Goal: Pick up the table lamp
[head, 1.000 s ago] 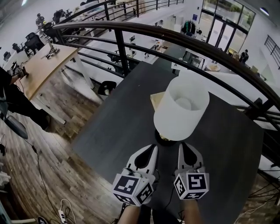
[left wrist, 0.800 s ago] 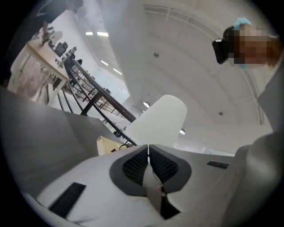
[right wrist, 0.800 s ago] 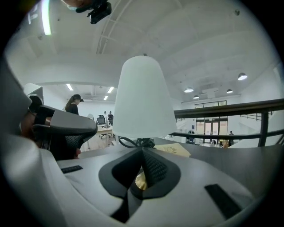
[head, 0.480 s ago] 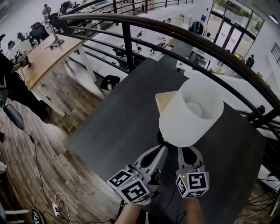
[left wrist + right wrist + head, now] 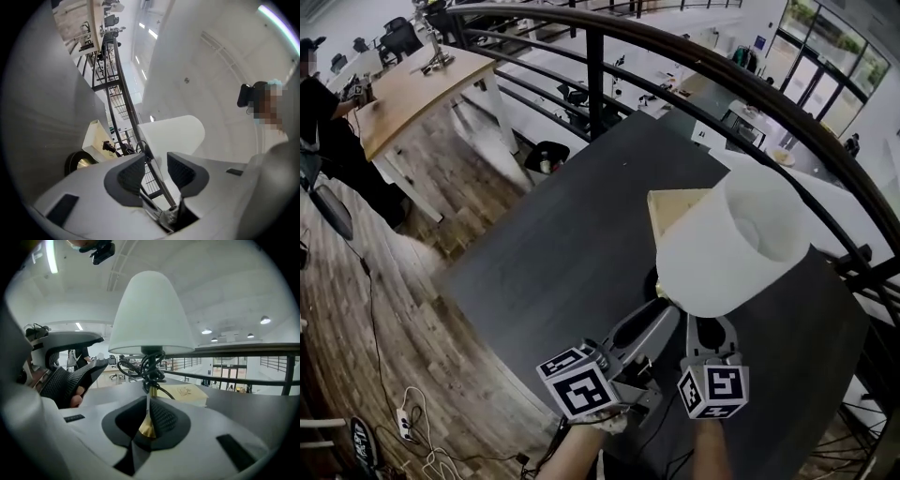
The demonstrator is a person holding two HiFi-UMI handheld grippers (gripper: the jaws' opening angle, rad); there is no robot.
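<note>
**Both grippers open beside the lamp stem**

The table lamp (image 5: 736,246) stood on the dark table (image 5: 562,253), toward its far right edge under the railing (image 5: 675,52). Its white shade (image 5: 152,315) leaned to the right in the head view. A dark cord (image 5: 145,366) was wound round the stem just below the shade.

The right gripper (image 5: 147,411) reached in low at the lamp. Its jaws had just been opening and stood a little apart, with the brass stem (image 5: 147,426) between the pads.

The left gripper (image 5: 157,165), rolled onto its side, sat just left of the lamp's dark base (image 5: 79,164). Its jaws had also just been opening and stood well apart, with nothing between them.

A flat tan box (image 5: 675,208) lay closed behind the lamp, at the table's far edge. A dark bin (image 5: 546,157) stood on the floor beyond the table's far left edge, and what it held could not be made out.
</note>
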